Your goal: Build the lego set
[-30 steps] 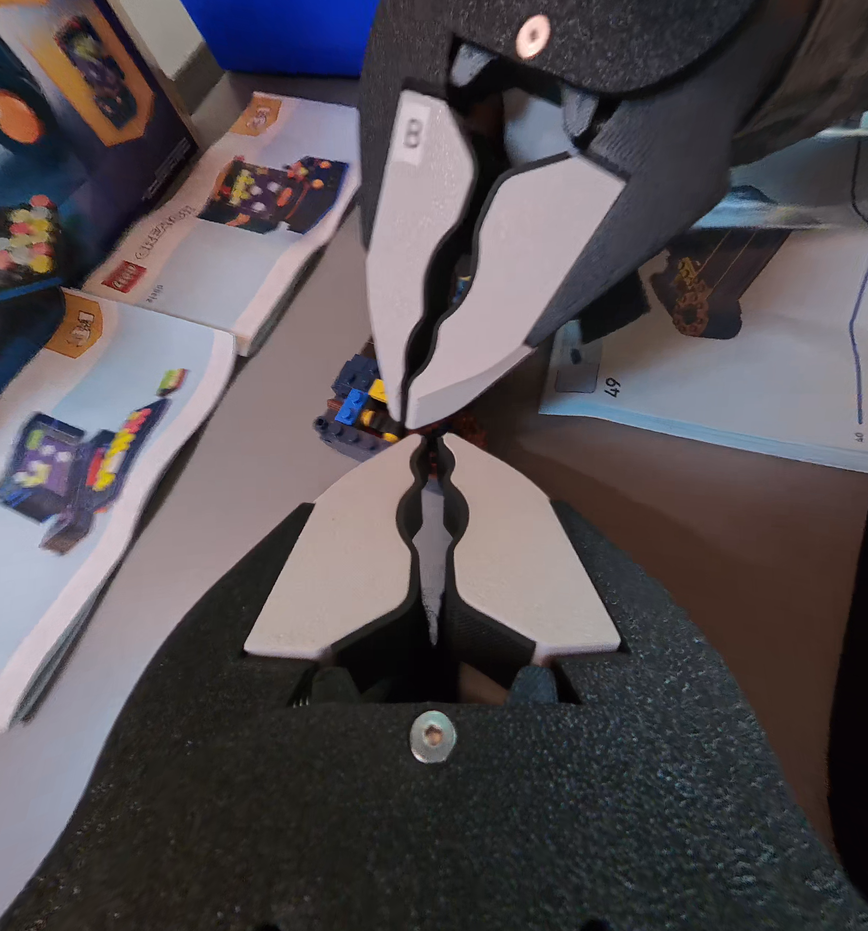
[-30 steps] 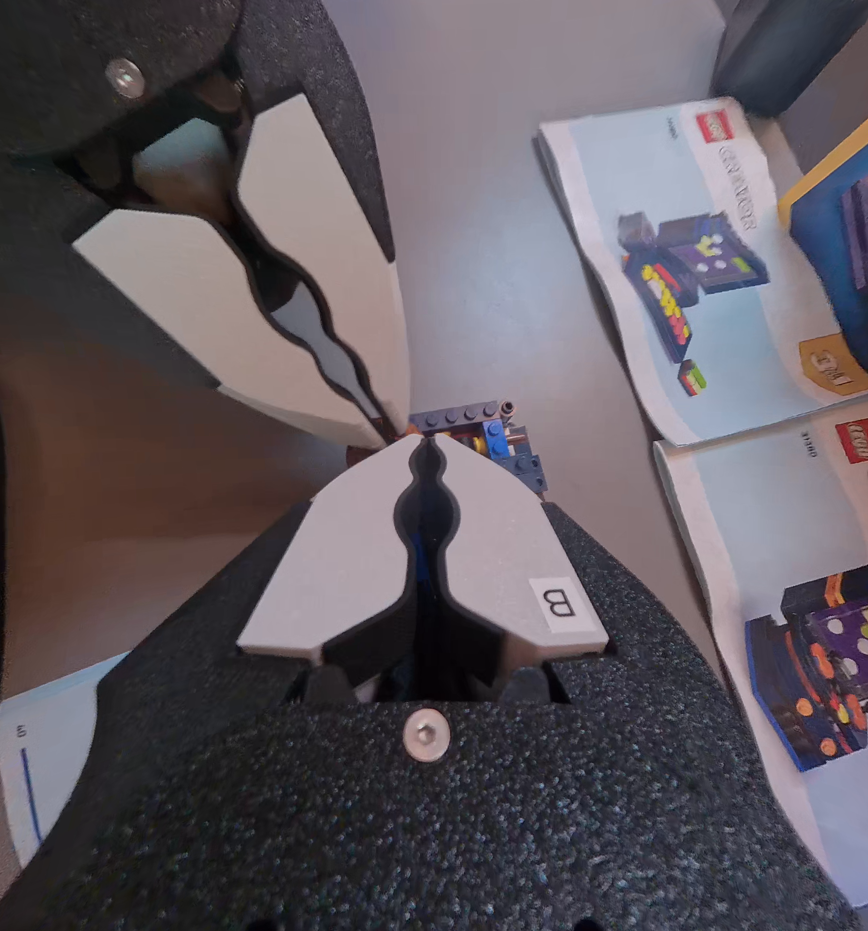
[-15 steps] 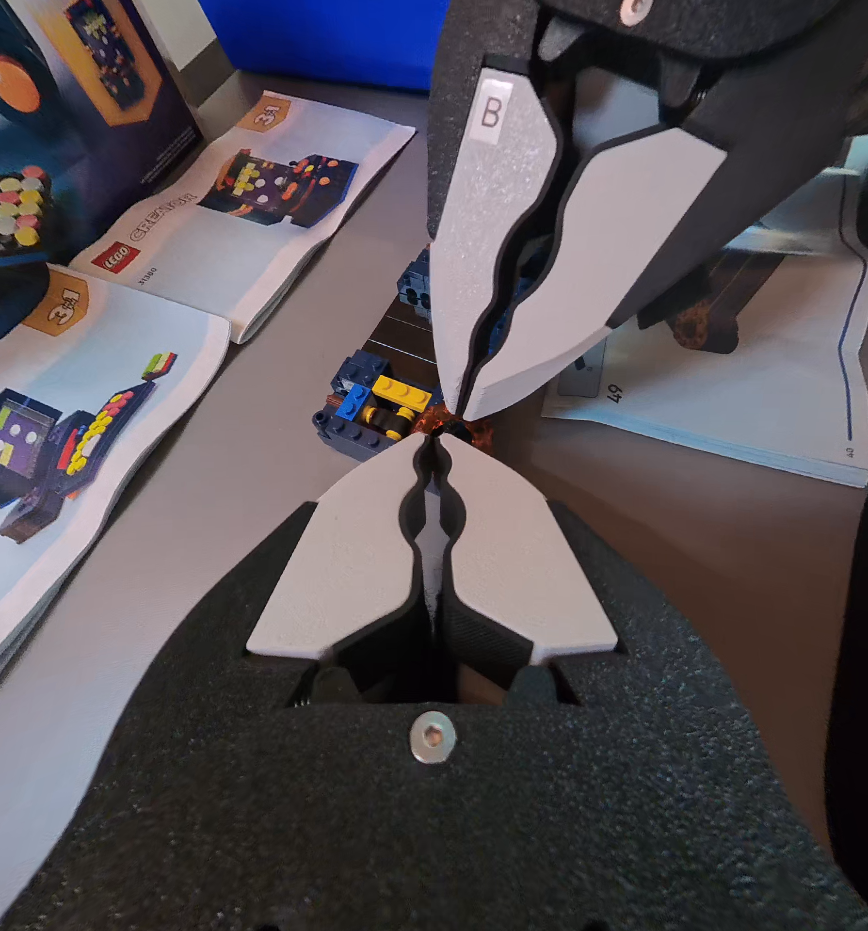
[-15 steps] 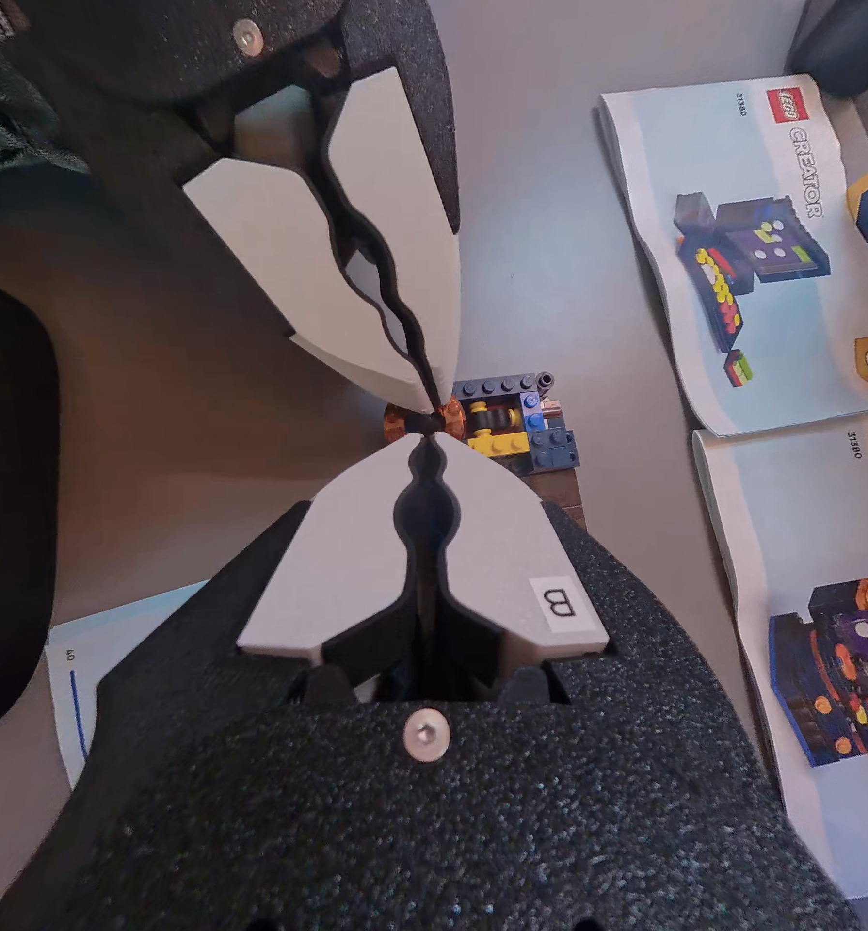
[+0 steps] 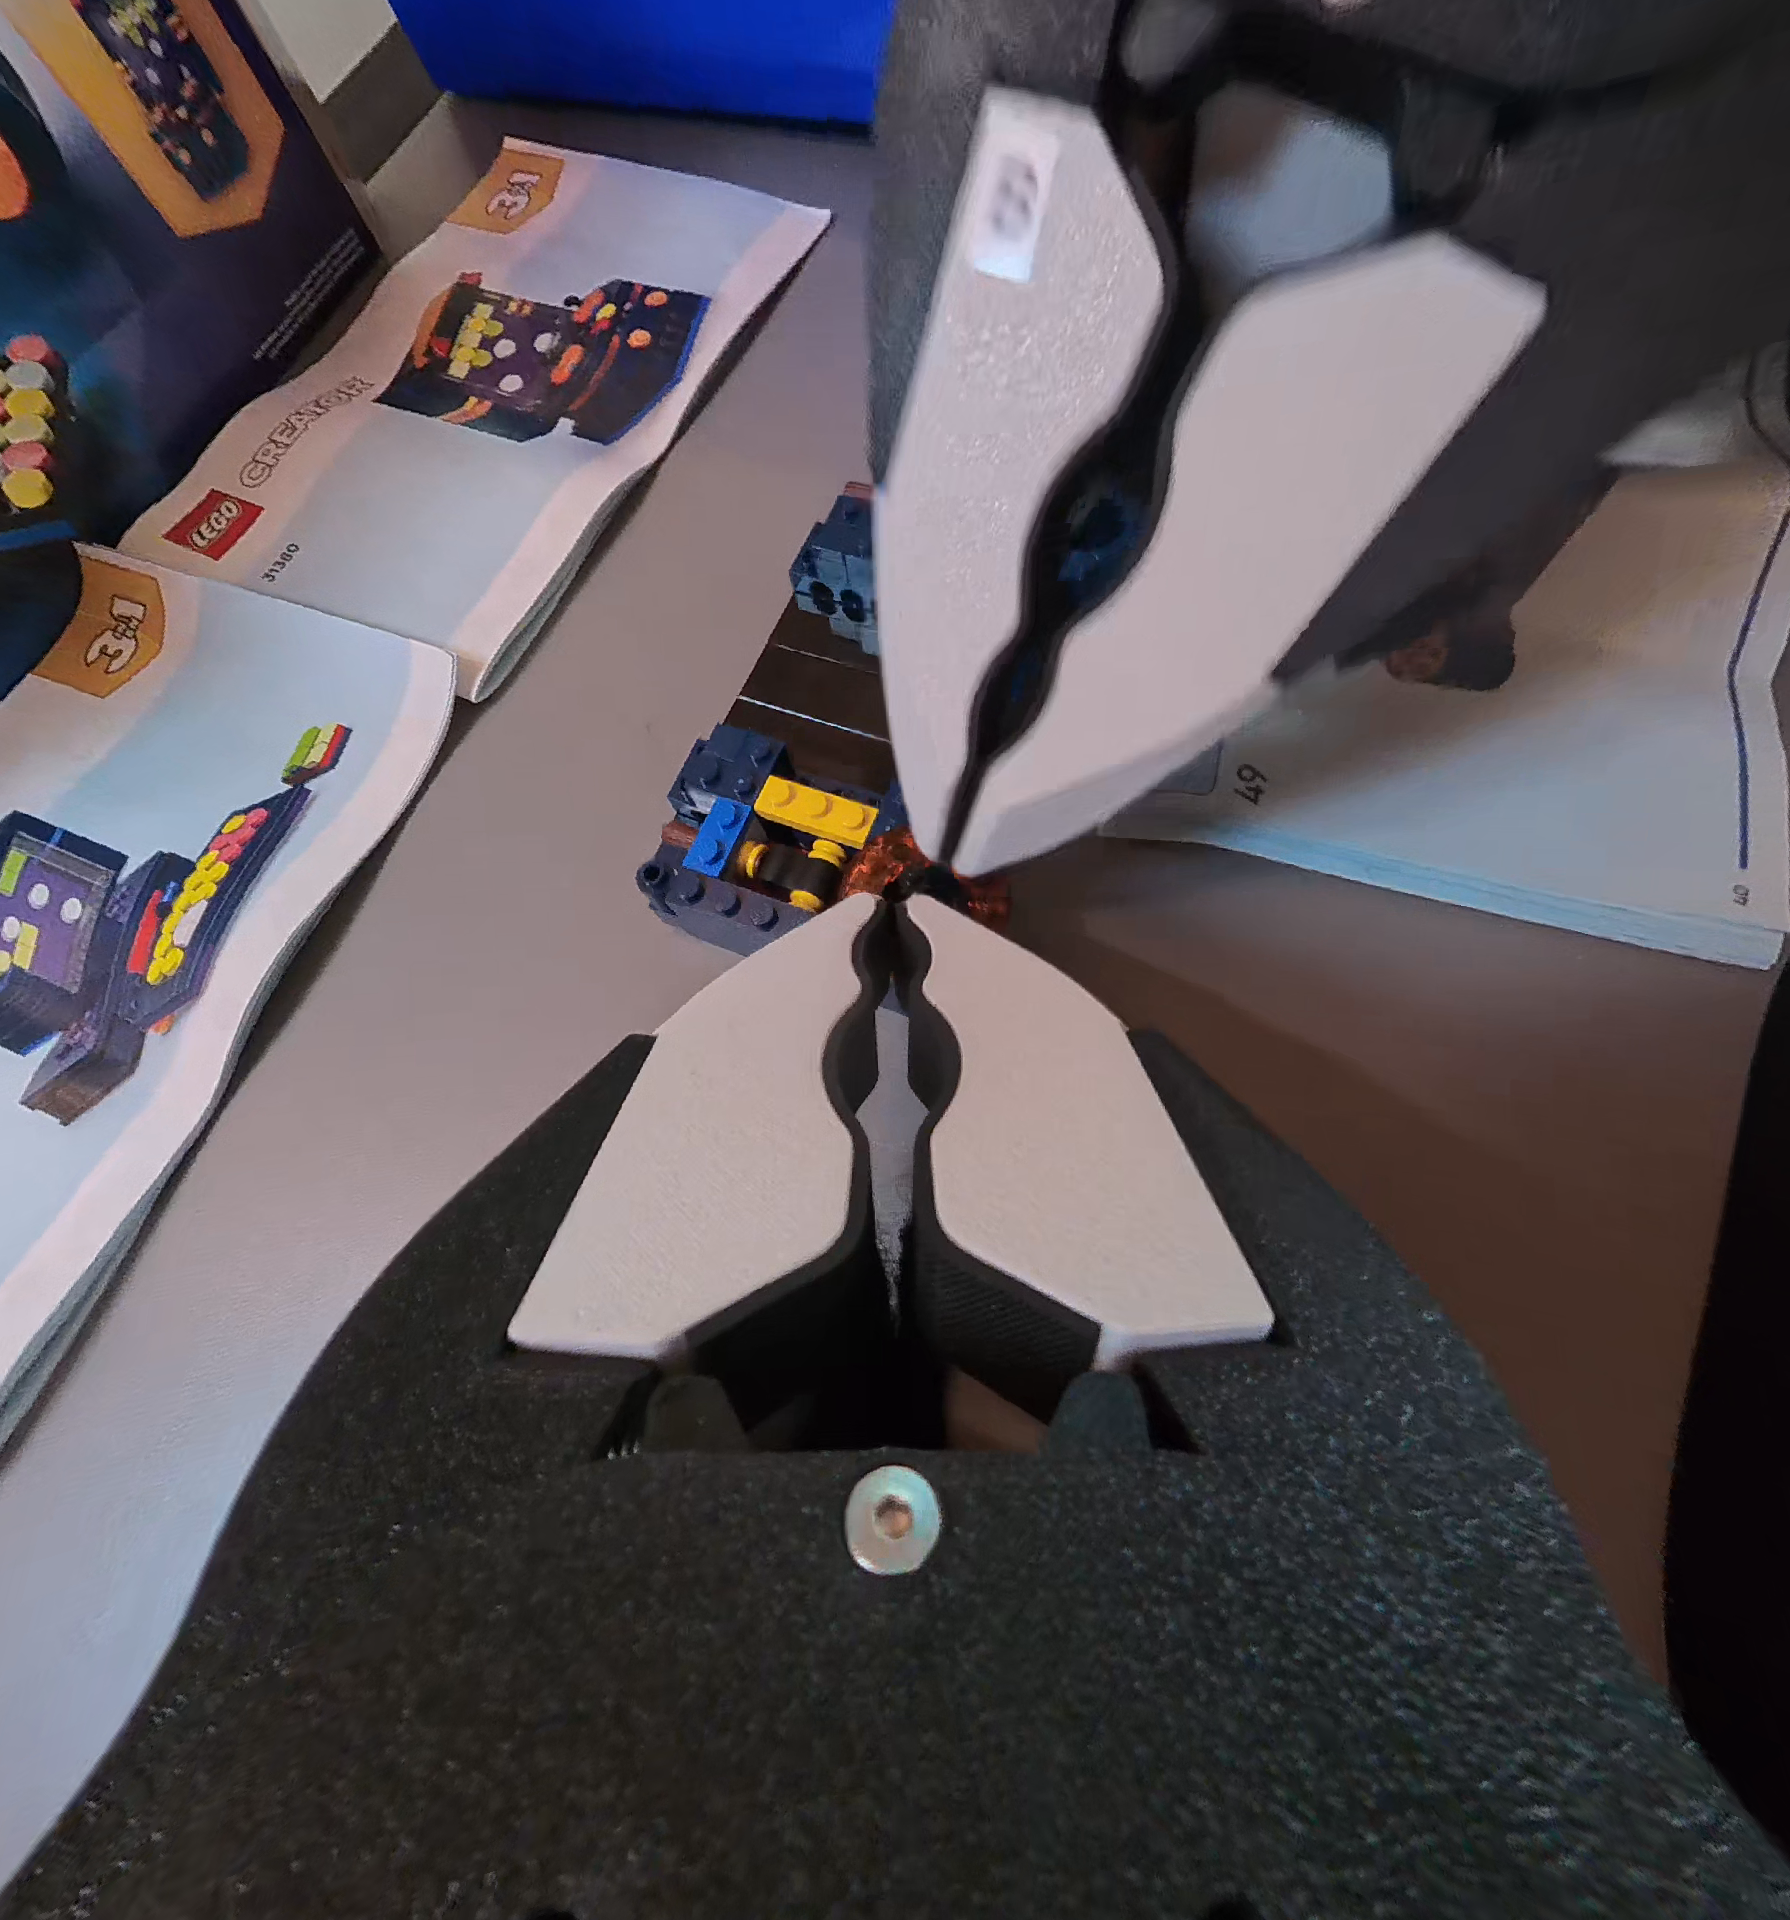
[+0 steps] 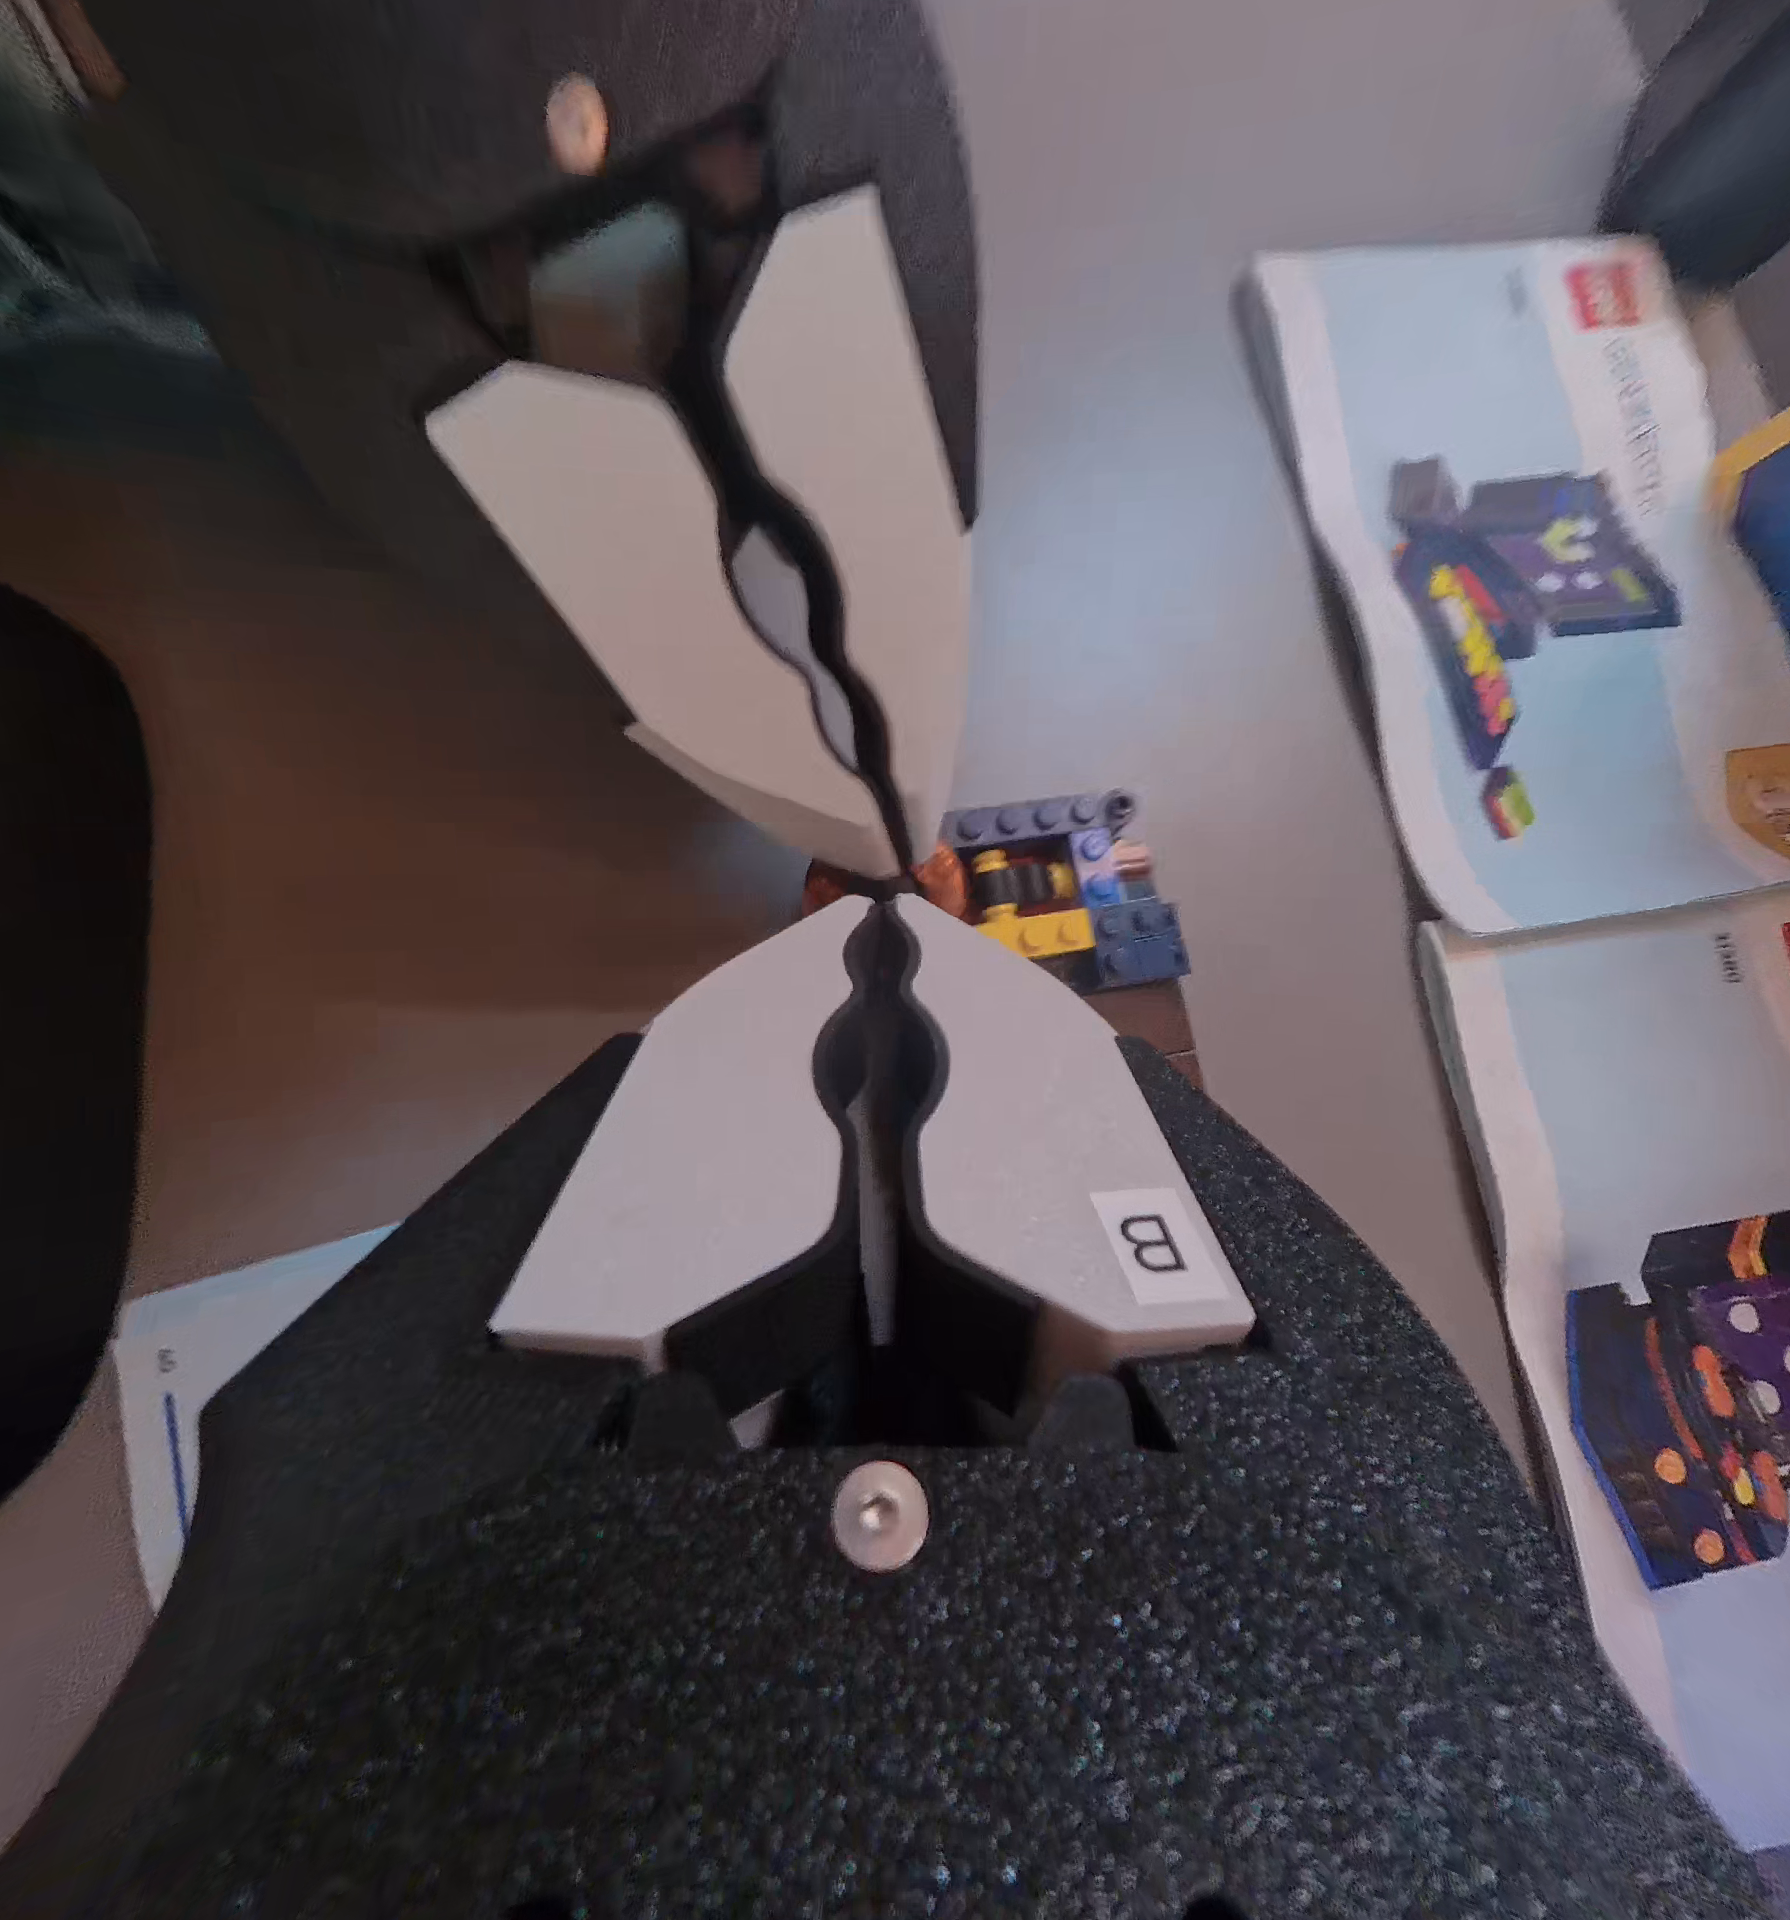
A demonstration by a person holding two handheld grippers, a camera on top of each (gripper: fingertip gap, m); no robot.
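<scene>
My left gripper [image 5: 886, 912] and my right gripper [image 6: 883, 912] meet tip to tip just above the grey table [image 5: 517, 997]. Both are shut, and their fingertips pinch a small translucent orange round piece [image 5: 870, 862] with a dark middle, from opposite sides. The piece sits at the near end of a small brick build [image 5: 766, 831] of dark blue, blue and yellow bricks with a black and yellow roller. In the right wrist view the orange piece [image 6: 941, 878] and the build [image 6: 1067, 894] lie just right of the tips. The right gripper [image 5: 948, 857] also shows from above in the left wrist view.
Two closed instruction booklets [image 5: 475, 416] [image 5: 143, 831] lie to the left of the build, and an open booklet [image 5: 1493, 779] to its right. A printed toy box [image 5: 143, 156] and a blue thing [image 5: 642, 52] stand at the back. The booklets show on the right in the right wrist view [image 6: 1493, 571]. Less than 4 cm separates the two grippers' tips.
The left fingertips closed the last bit onto the orange piece. The right gripper swung to the right in the left wrist view, uncovering more of the build. Both stayed tip to tip.
</scene>
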